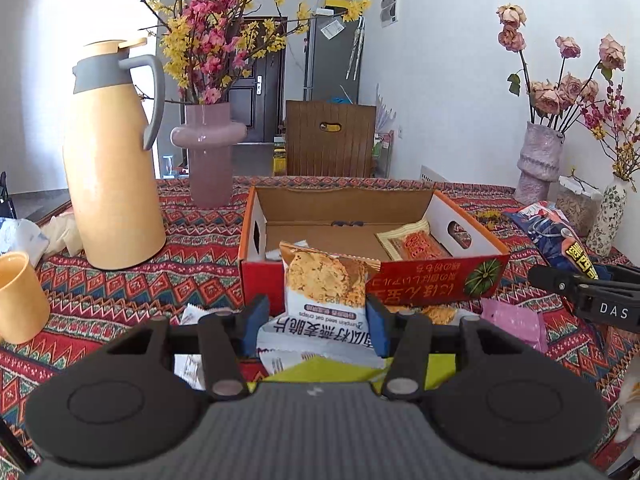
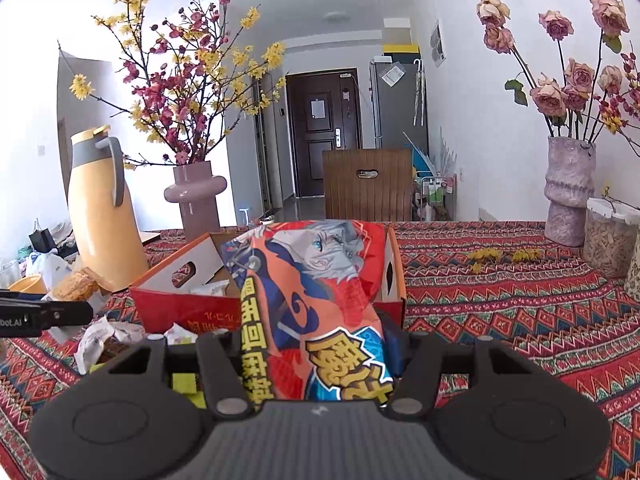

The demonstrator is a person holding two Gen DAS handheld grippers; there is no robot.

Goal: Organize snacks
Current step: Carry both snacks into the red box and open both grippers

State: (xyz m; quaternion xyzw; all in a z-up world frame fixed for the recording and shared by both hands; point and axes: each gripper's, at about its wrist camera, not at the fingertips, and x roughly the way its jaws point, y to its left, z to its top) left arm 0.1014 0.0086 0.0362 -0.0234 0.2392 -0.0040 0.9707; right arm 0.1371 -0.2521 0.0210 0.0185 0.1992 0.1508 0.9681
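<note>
Oat-crisp packet (image 1: 326,300), left view only

We look from left wrist camera, low over table (image 1: 120,280), forward along left gripper (image 1: 316,320), slightly downward; cardboard box (image 1: 440,276) just ahead of fingertips. From right wrist camera we face same way, right gripper (image 2: 316,344) close behind box (image 2: 168,308), bag filling gap ahead. Both views share box, yellow jug (image 1: 112,168) (image 2: 104,216), pink vase (image 1: 208,152) (image 2: 196,196), chair (image 1: 330,140) (image 2: 366,184), far door (image 1: 260,92) (image 2: 322,132); each catches other gripper at its edge.
</note>
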